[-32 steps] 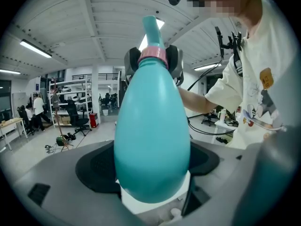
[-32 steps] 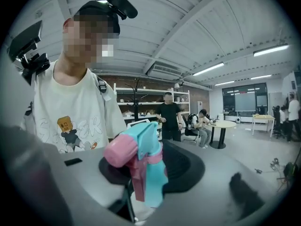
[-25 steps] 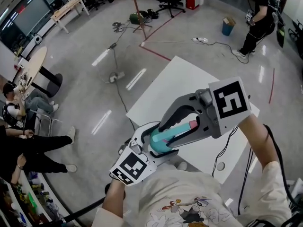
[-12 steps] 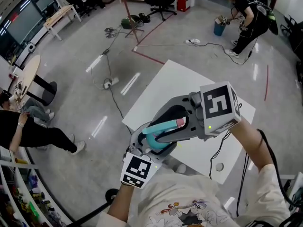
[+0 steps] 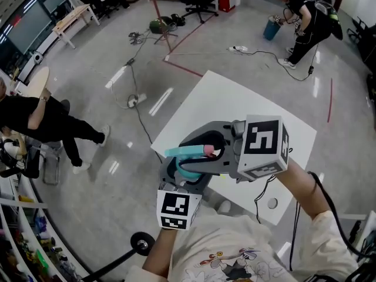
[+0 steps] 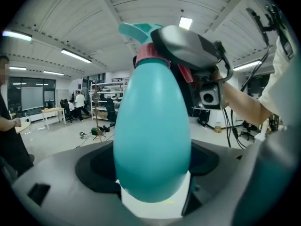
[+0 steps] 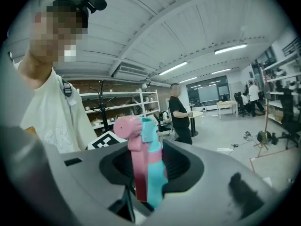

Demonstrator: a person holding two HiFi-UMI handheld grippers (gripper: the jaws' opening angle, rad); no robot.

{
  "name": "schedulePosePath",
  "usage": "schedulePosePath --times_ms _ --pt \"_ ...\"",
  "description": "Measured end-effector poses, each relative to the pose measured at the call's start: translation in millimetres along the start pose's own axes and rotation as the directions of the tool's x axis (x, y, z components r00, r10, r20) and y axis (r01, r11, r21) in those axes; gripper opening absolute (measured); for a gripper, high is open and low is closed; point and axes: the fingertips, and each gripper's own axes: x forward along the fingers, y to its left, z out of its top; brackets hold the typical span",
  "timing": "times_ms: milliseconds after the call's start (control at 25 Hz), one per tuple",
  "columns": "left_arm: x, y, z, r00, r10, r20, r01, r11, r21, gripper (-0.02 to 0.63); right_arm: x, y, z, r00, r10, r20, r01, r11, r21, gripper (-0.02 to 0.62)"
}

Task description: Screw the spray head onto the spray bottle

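My left gripper (image 6: 153, 189) clamps the smooth, egg-shaped teal bottle (image 6: 153, 126), neck toward my right gripper (image 7: 146, 185), which pinches the pink-teal spray head (image 7: 140, 147).

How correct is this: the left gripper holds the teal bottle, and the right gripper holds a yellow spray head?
Almost. The spray head in the right gripper is pink and teal, not yellow; the right gripper view shows it. The left gripper does hold the teal bottle.
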Motion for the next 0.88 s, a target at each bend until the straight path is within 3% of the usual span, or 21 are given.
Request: schedulePosePath --times_ms 240,360,440,600,880 --pt "2.2 11.8 7.8 0.996 0.086 0.021 -0.086 0.996 -0.02 0.426 -0.9 -12.4 7.5 0.983 -0.177 0.05 0.174 0.983 0.056 0.14" --pt "-1.8 10.0 8.7 0.996 0.085 0.032 -0.085 0.996 -0.026 0.426 1.5 -5.9 9.0 0.971 -0.233 0.059 0.231 0.972 0.037 0.141" --pt "-1.0 9.3 14.3 0.997 0.062 0.035 -0.06 0.998 -0.032 0.426 0.3 -4.7 12.6 0.972 -0.225 0.063 0.224 0.974 0.021 0.146" --pt "-8.6 10.0 25.0 0.999 0.023 0.045 -0.022 1.0 -0.022 0.426 -3.6 9.6 22.8 0.989 -0.131 0.067 0.129 0.991 0.021 0.227" --pt "-32.9 6.7 7.7 0.998 -0.018 0.061 0.018 1.0 -0.011 0.425 -31.1 44.4 18.1 0.99 -0.055 0.132 0.054 0.998 0.015 0.25"
